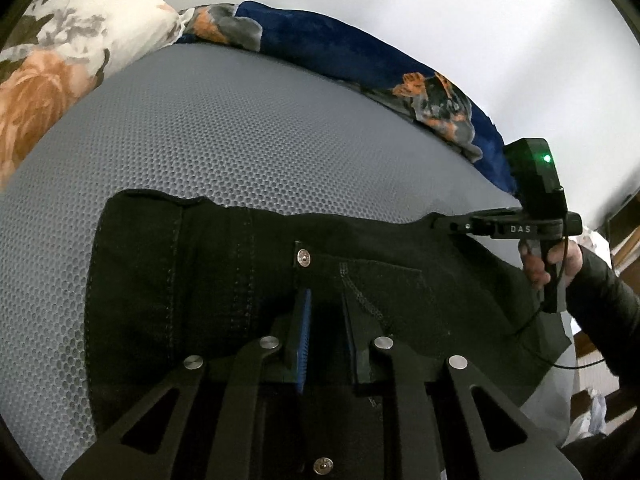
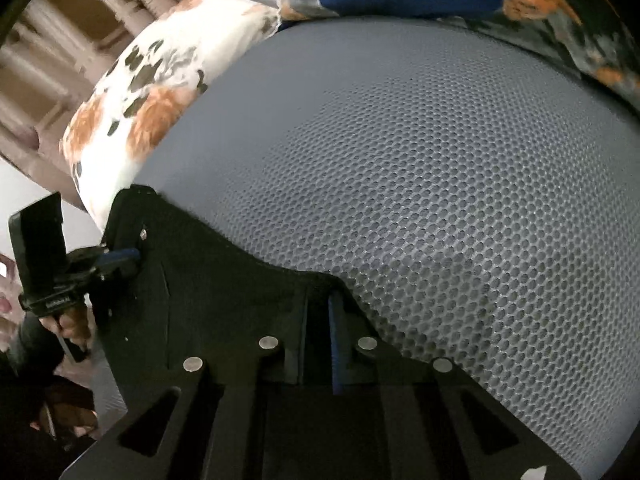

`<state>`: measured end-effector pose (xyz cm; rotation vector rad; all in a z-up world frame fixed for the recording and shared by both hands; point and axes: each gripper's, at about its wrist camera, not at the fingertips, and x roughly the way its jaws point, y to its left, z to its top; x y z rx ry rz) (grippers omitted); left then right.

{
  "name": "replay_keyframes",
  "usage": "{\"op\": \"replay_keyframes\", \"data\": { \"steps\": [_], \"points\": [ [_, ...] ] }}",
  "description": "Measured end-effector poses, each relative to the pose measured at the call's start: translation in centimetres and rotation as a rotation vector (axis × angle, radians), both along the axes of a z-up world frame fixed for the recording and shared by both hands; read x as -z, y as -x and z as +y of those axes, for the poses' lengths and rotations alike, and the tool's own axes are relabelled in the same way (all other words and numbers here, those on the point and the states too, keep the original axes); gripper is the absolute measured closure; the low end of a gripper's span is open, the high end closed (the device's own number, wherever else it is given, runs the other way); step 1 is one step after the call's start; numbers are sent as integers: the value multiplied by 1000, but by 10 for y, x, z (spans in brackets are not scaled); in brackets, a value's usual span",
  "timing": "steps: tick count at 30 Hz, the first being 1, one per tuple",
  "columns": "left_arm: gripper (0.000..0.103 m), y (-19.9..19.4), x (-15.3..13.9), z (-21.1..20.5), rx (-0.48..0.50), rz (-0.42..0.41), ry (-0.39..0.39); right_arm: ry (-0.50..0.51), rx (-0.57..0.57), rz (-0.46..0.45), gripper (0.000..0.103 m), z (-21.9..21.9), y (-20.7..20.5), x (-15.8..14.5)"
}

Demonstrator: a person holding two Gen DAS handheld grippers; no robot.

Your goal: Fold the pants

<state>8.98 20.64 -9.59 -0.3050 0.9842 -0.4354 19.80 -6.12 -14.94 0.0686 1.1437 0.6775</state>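
- Jaws: left gripper (image 1: 326, 312) has its blue pads nipped onto the black pants (image 1: 224, 280) just below the waistband rivet (image 1: 303, 257), cloth between the fingers. Right gripper (image 2: 320, 320) is likewise clenched on the pants' edge at the far side.
- Each gripper shows up in the other's view, both at the cloth edge.
- Location: pants lie spread on the grey mesh mattress (image 1: 240, 128), near its front edge, waistband end under the grippers.
- Progress, my read: early. Both grasp points taken, no lift visible yet; how many folds the cloth already has, can't tell. Left to do: carry the edge over, lay flat, smooth.
- Count: one pair of pants, two grippers, two metal rivets in the left view, one floral pillow (image 1: 60, 52), one blue blanket (image 1: 340, 52).
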Motion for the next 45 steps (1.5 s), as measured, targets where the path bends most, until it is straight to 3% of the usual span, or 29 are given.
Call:
{"op": "replay_keyframes", "data": {
  "steps": [2, 4, 6, 9, 15, 19, 25, 31, 34, 40, 45],
  "points": [
    [84, 0, -5, -3, -8, 8, -1, 6, 26, -12, 76, -8, 6, -8],
    [79, -1, -10, -10, -11, 7, -30, 15, 59, -54, 72, -17, 16, -22],
    [60, 2, -21, -21, 0, -23, -70, 0, 85, -88, 72, -33, 30, -36],
    [57, 8, -43, -41, 47, -104, -98, 29, 162, -150, 63, -64, 55, -54],
    [54, 3, -63, -108, 218, -185, -121, 128, 368, -195, 63, -131, 111, -64],
    [54, -4, -48, -163, 336, -192, -150, 194, 479, -174, 62, -161, 145, -47],
    [54, -11, -20, -220, 443, -168, -137, 238, 534, -138, 62, -178, 177, -21],
    [54, -41, 2, -243, 417, -139, -158, 338, 588, -149, 63, -189, 164, 4],
    [54, -56, 16, -233, 359, -100, -156, 323, 637, -181, 63, -202, 156, 8],
    [55, -68, 20, -235, 345, -106, -166, 291, 687, -167, 63, -222, 140, 9],
    [55, -59, 8, -234, 330, -105, -171, 206, 689, -187, 60, -221, 171, -14]
  ]
}}
